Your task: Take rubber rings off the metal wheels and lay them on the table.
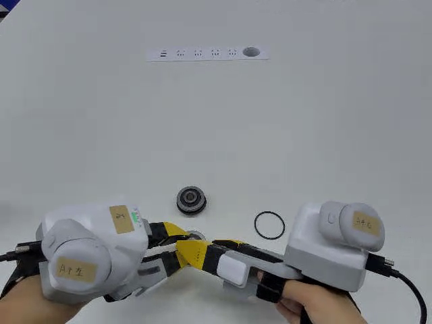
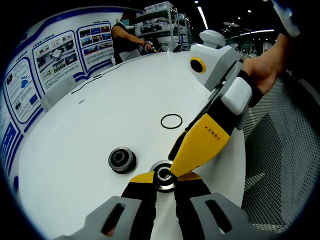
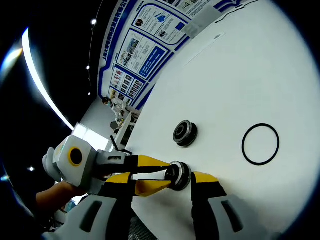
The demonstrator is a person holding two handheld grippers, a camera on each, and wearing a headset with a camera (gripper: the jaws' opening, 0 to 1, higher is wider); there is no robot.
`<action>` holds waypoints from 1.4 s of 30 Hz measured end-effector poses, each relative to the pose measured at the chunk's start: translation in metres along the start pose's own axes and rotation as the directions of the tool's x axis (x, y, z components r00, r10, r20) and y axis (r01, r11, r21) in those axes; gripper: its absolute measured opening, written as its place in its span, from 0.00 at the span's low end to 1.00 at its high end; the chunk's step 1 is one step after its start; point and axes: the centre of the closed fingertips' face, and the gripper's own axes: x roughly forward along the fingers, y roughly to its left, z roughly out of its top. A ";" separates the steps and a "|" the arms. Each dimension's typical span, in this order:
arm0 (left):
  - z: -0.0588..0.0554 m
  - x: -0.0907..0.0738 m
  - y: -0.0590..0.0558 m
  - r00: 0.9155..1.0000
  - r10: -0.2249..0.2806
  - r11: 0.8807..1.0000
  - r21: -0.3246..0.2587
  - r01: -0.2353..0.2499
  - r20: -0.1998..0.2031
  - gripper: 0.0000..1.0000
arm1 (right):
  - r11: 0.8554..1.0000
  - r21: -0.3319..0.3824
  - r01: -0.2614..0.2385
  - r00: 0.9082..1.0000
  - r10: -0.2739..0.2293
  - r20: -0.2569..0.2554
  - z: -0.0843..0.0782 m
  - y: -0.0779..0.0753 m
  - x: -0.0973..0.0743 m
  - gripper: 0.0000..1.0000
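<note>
Left gripper (image 2: 164,177), right gripper (image 3: 179,178) tight around one metal wheel (image 2: 164,173)

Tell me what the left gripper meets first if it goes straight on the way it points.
The metal wheel between the left gripper's jaws; just behind it the right gripper crosses the line. Farther on lies a loose rubber ring.

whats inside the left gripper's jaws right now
A metal wheel, pinched between the left gripper's yellow tips. The right gripper's jaws close on it too. The tips cover much of its rim, so whether its rubber ring is on cannot be told.
</note>
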 end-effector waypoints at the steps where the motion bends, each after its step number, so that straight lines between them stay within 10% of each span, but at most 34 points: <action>1: 0.000 0.000 0.000 1.000 0.000 1.000 0.001 0.000 0.000 0.13 | 1.000 0.002 0.002 1.000 -0.002 -0.004 -0.001 0.000 0.000 0.49; 26: 0.000 0.000 -0.001 1.000 -0.001 1.000 0.002 0.001 0.002 0.13 | 0.995 0.096 -0.016 1.000 0.016 -0.004 -0.002 -0.002 -0.005 0.36; 42: 0.000 0.000 0.000 1.000 -0.004 1.000 0.005 0.004 0.000 0.13 | 0.996 0.068 0.065 0.998 -0.064 -0.019 -0.002 -0.023 -0.005 0.05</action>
